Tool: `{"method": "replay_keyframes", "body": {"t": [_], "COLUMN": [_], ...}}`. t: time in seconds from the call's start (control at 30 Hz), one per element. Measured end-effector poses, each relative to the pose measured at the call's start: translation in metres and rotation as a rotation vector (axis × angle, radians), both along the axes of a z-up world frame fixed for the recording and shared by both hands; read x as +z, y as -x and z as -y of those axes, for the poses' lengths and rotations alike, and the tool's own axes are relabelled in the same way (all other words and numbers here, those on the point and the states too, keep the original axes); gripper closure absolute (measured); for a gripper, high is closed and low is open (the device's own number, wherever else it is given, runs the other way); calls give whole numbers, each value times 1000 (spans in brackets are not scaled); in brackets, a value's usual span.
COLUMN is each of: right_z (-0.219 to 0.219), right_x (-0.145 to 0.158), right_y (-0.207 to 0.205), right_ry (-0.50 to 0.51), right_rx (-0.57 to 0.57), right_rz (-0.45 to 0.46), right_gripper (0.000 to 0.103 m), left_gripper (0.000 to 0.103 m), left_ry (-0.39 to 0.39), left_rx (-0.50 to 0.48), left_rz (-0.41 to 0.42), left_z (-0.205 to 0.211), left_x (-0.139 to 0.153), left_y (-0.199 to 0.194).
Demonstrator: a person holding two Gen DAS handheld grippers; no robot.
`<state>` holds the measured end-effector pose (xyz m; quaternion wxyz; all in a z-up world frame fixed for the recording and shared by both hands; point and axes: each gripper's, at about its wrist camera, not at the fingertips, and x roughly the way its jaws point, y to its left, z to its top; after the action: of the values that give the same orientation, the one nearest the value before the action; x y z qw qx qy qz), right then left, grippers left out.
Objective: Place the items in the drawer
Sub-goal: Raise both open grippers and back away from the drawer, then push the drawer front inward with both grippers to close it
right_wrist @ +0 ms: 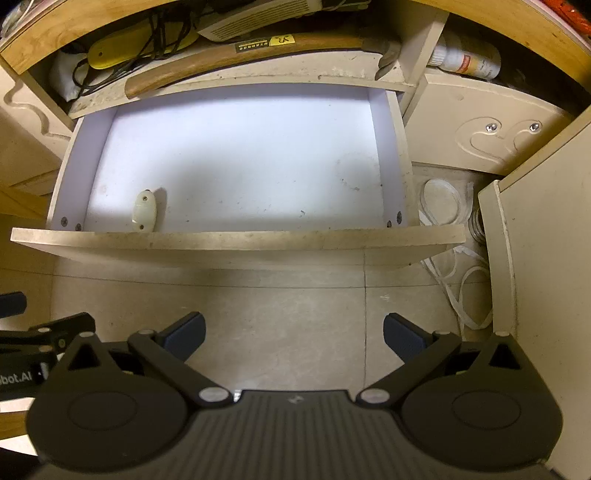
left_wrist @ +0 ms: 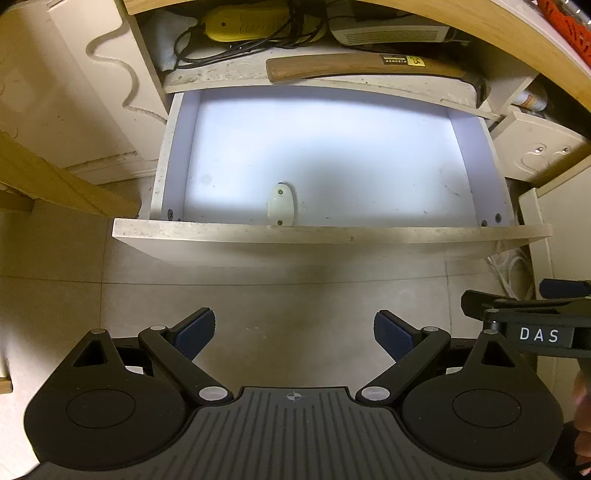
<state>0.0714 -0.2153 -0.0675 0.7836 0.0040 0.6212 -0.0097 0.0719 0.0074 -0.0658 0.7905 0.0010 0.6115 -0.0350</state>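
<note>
A white drawer [left_wrist: 328, 233] [right_wrist: 236, 238] stands pulled out below a shelf, its pale floor bare except for a small oval fitting [left_wrist: 280, 205] [right_wrist: 144, 216] screwed inside the front panel. On the shelf above lie a wooden-handled axe [left_wrist: 354, 66] [right_wrist: 236, 59], a yellow device [left_wrist: 243, 22] [right_wrist: 122, 48] with black cables, and a white box [left_wrist: 388, 31] [right_wrist: 258, 14]. My left gripper [left_wrist: 294, 334] hangs open over the tiled floor in front of the drawer, holding nothing. My right gripper [right_wrist: 294, 332] is open too, level with it and to its right.
A white bottle [right_wrist: 467, 61] lies in the compartment right of the shelf, above a closed carved drawer front [right_wrist: 491, 136]. White cord loops [right_wrist: 443, 206] lie on the floor right of the drawer, beside a cream cabinet side [right_wrist: 517, 258]. A wooden beam [left_wrist: 55, 181] runs at left.
</note>
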Motion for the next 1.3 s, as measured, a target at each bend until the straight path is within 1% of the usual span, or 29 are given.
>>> {"method": "replay_keyframes", "body": {"t": [0.27, 0.37, 0.53, 0.67, 0.9, 1.03, 1.13, 1.3], "right_z": [-3, -4, 0, 3, 1, -2, -2, -2], "right_x": [-4, -6, -18, -36, -71, -88, -92, -89], "right_y": [-1, -1, -3, -4, -4, -2, -2, -4], "right_ry": [-3, -6, -16, -29, -26, -22, -18, -3], "right_rx": [5, 8, -12, -29, -57, -54, -58, -61], "right_rz": [-4, -6, -22, -40, -45, -44, -40, -27], "right_gripper": [0, 0, 0, 0, 0, 0, 0, 0], "left_gripper": [8, 8, 8, 8, 8, 8, 8, 8], "left_ry": [11, 8, 14, 7, 47, 22, 2, 11], "left_rx": [4, 6, 16, 24, 59, 39, 33, 50], "left_rz": [-2, -9, -51, -61, -59, -38, -23, -7], "left_z": [1, 0, -3, -4, -3, 1, 2, 0], "left_x": [-2, -7, -27, -45, -76, -81, -81, -81], "left_y": [-1, -2, -4, -5, -7, -7, -8, -10]}}
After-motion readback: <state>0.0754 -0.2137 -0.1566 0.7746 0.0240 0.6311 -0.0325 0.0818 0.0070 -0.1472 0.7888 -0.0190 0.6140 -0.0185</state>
